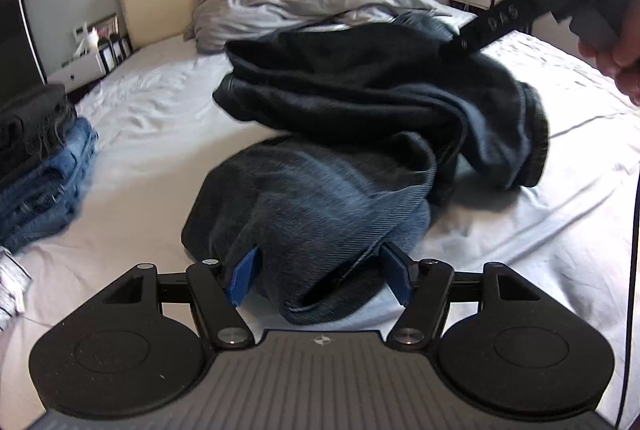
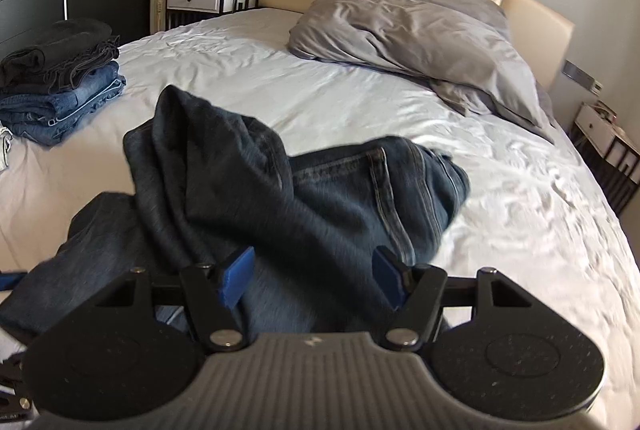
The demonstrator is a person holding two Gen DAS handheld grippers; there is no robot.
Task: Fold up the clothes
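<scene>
Straddling the near end of the dark jeans (image 1: 320,190), the left gripper (image 1: 320,276) stands spread, its blue pads on either side of the denim without pinching it. The right gripper (image 2: 316,280) is likewise released, jaws wide over the far bunched part. The jeans lie crumpled mid-bed on the white sheet (image 1: 152,134), with a folded stack (image 1: 44,158) at the far left. Risk: closing now could catch several twisted layers or the sheet beneath, dragging a tangle instead of one clean edge.
</scene>
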